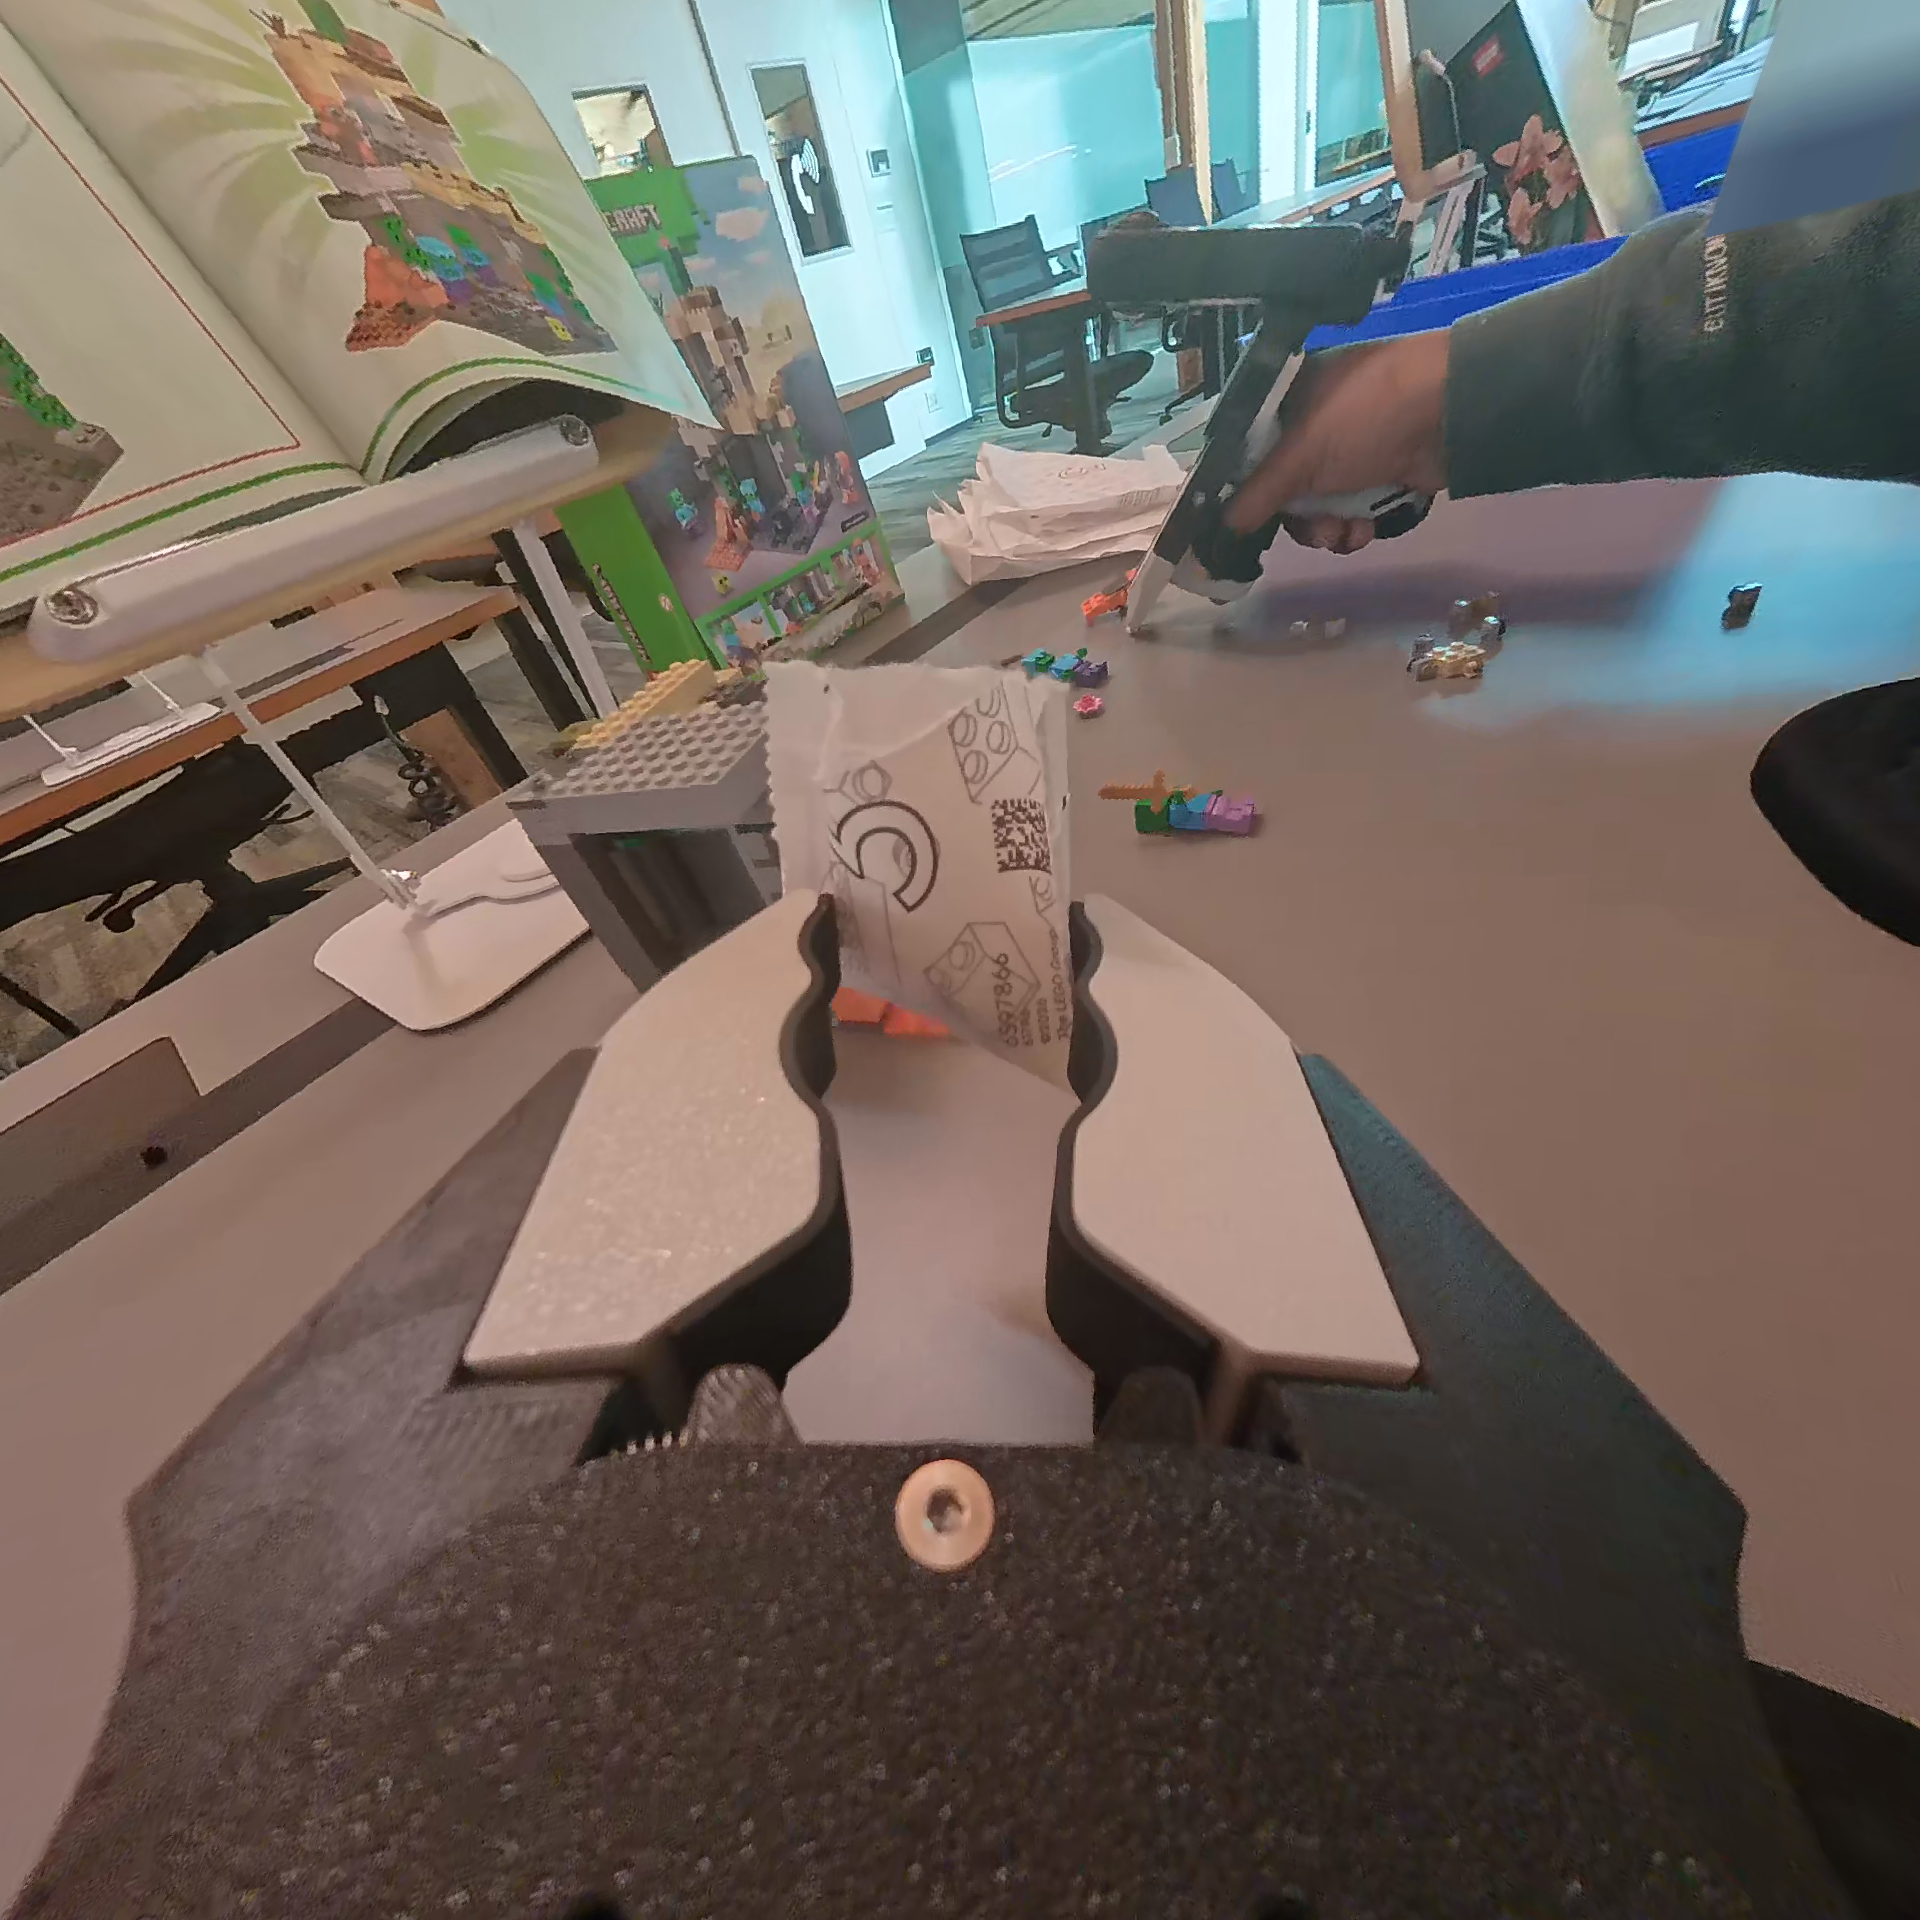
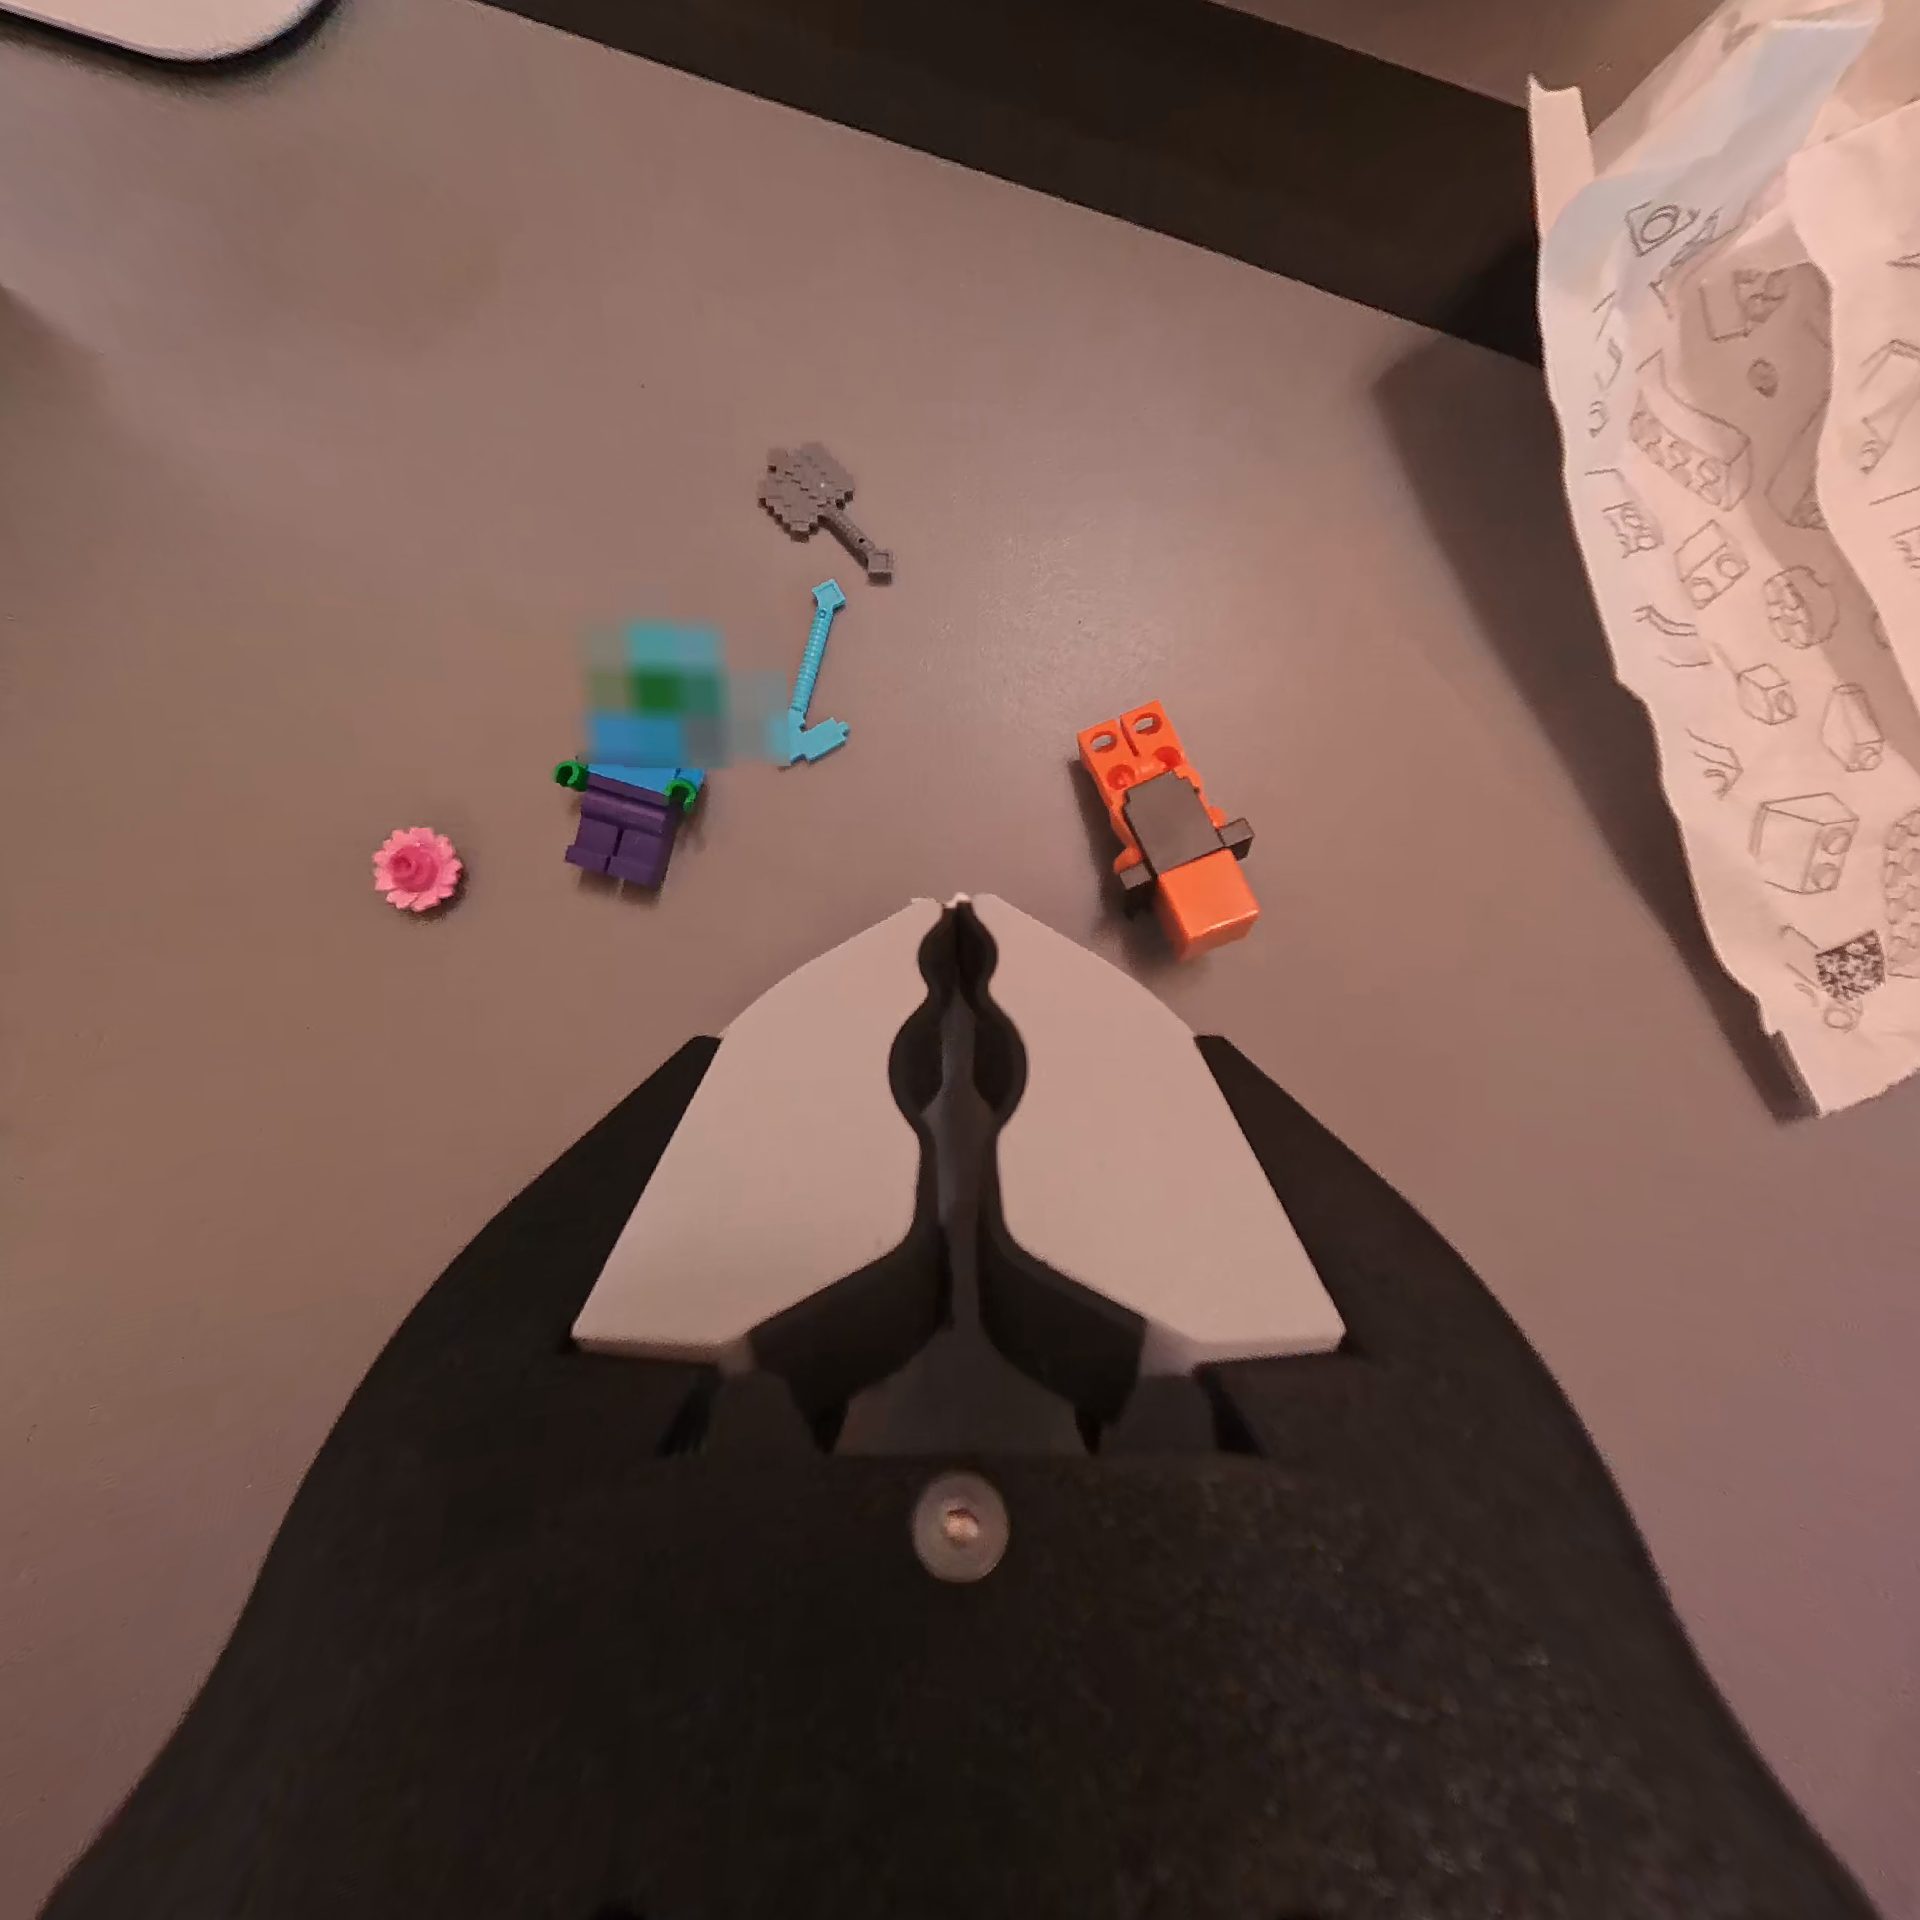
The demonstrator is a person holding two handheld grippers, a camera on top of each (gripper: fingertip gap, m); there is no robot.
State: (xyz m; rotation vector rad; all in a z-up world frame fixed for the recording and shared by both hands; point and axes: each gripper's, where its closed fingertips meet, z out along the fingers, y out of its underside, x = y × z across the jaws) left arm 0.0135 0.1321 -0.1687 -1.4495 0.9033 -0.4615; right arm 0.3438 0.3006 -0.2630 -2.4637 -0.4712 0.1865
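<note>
Left wrist view shows the left gripper (image 1: 951, 997) partly open, with a white paper bag (image 1: 930, 831) standing between its fingers. The bag touches the right finger; I cannot tell if it is squeezed. Small orange bits (image 1: 888, 1016) lie on the grey table (image 1: 1455, 1039) under the bag. Just behind the bag stands a grey brick build (image 1: 655, 800), and a booklet on a white stand (image 1: 312, 540) hangs over it on the left. A toy box (image 1: 748, 436) stands farther back. Far off, a hand (image 1: 1340, 447) holds the right gripper (image 2: 961, 902) tip-down on the table near a pile of white paper (image 1: 1049, 504). In the right wrist view that gripper is closed, holding nothing. An orange block figure (image 2: 1169, 831) lies just beside its tip. A small toy figure (image 2: 629, 810), pink flower (image 2: 418, 869), blue pickaxe (image 2: 816, 681) and grey axe (image 2: 821, 499) lie near.
</note>
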